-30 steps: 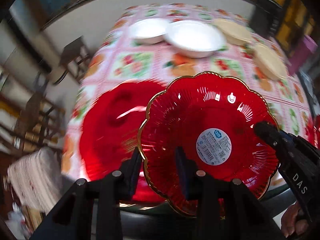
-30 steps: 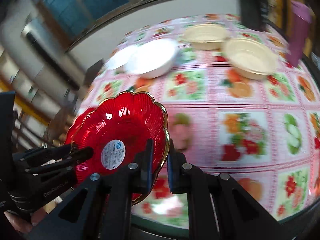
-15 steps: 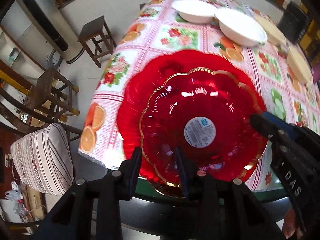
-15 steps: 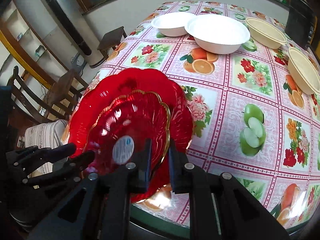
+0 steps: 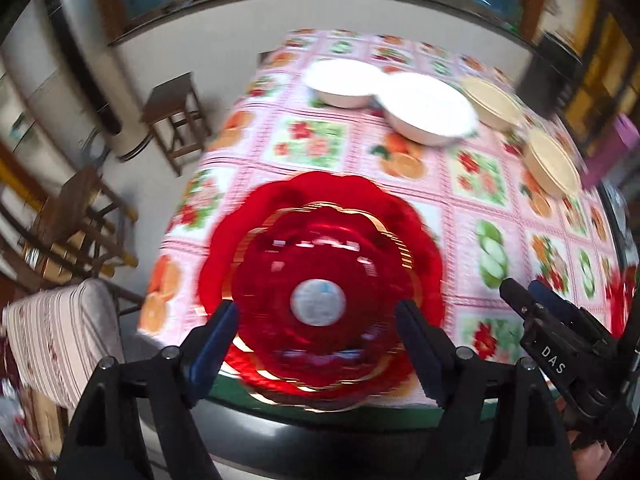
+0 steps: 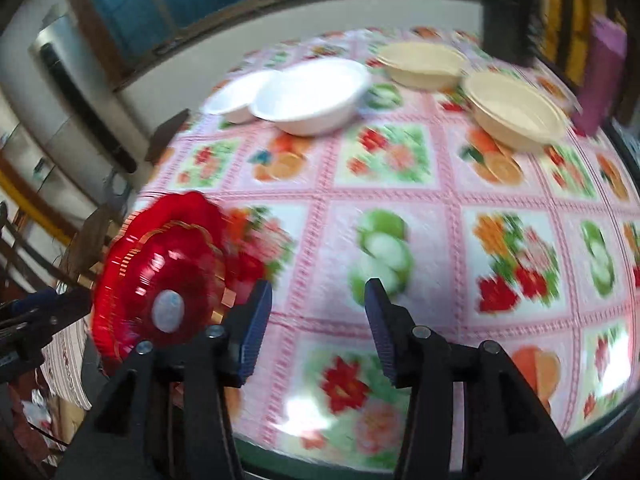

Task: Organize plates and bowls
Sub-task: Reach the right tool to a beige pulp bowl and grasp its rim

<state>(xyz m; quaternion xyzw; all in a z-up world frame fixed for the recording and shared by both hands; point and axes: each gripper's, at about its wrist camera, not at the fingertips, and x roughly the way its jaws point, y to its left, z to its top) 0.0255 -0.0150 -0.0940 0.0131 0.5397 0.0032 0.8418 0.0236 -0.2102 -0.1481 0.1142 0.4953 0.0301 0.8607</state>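
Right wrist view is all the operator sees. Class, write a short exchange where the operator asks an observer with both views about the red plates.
Operator: Is the left gripper gripping the plates?
Observer: No. The left gripper has just been opening; its jaws stand wide, not pressing the small gold-rimmed red plate.
Operator: Where does that plate sit?
Observer: Nested in the larger red scalloped plate, whose near rim seems to overhang the table edge.
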